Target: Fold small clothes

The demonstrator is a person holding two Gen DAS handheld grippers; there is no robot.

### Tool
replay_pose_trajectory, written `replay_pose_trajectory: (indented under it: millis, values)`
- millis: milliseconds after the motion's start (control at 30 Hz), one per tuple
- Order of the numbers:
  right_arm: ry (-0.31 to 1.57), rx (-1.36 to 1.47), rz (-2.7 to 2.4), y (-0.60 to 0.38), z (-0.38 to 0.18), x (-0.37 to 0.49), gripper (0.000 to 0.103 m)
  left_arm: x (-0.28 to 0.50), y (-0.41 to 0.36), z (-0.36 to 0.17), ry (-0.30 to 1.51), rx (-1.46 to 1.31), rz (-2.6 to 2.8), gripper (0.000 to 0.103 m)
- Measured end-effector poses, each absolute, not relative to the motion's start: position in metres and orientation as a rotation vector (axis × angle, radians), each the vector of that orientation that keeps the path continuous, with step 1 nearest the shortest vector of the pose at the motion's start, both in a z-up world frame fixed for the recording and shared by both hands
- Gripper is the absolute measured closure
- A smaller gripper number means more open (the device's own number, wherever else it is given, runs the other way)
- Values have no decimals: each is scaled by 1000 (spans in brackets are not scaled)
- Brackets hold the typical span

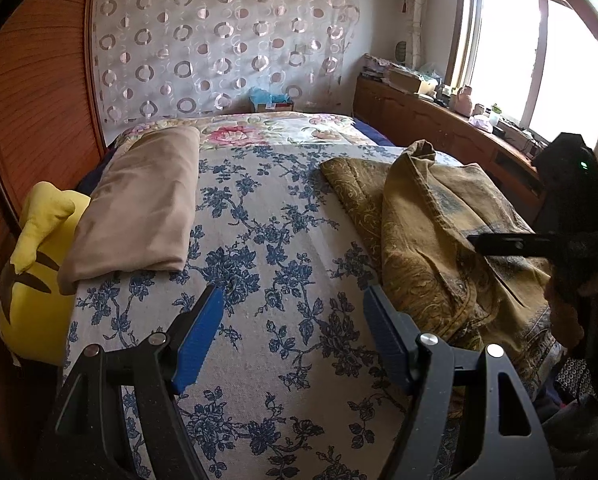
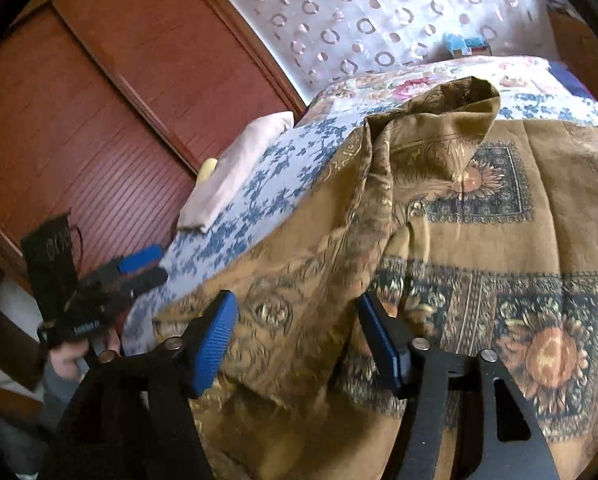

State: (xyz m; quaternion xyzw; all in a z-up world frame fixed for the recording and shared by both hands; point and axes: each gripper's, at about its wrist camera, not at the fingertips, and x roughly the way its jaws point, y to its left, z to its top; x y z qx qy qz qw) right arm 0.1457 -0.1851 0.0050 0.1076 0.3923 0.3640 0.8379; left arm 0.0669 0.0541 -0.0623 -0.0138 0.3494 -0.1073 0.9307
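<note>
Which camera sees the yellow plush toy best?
The left wrist view: the yellow plush toy shows large beside the beige folded cloth. The right wrist view shows only a yellow sliver behind that cloth.

Left gripper [image 1: 293,338]: jaws spread wide, nothing between the blue pads [image 1: 197,342]; black linkage arms angle back toward the lens; rivets visible at the finger joints. Seen from the right wrist view, it sits to the left of the right gripper, a bare hand [image 2: 69,358] wrapped around its handle.

Right gripper [image 2: 297,340]: jaws likewise spread wide, blue ribbed pads [image 2: 215,344] well apart, fingers pointing forward and downward. Seen from the left wrist view, it sits to the right of the left gripper, held lower right, its body dark with a small green light.
</note>
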Motion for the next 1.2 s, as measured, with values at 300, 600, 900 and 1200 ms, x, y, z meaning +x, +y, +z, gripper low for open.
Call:
replay_pose_trajectory:
  millis: [300, 600, 900, 1200]
  values:
    - [886, 248, 708, -172, -5, 174, 34, 67, 55, -63, 712, -32, -221, 30]
    - [852, 127, 649, -134, 8, 174, 83, 66, 53, -62, 715, -31, -230, 30]
    - [728, 52, 669, -153, 40, 142, 100, 67, 42, -52, 700, -20, -248, 30]
    - [647, 9, 541, -264, 90, 82, 101, 71, 11, -43, 688, 12, -317, 30]
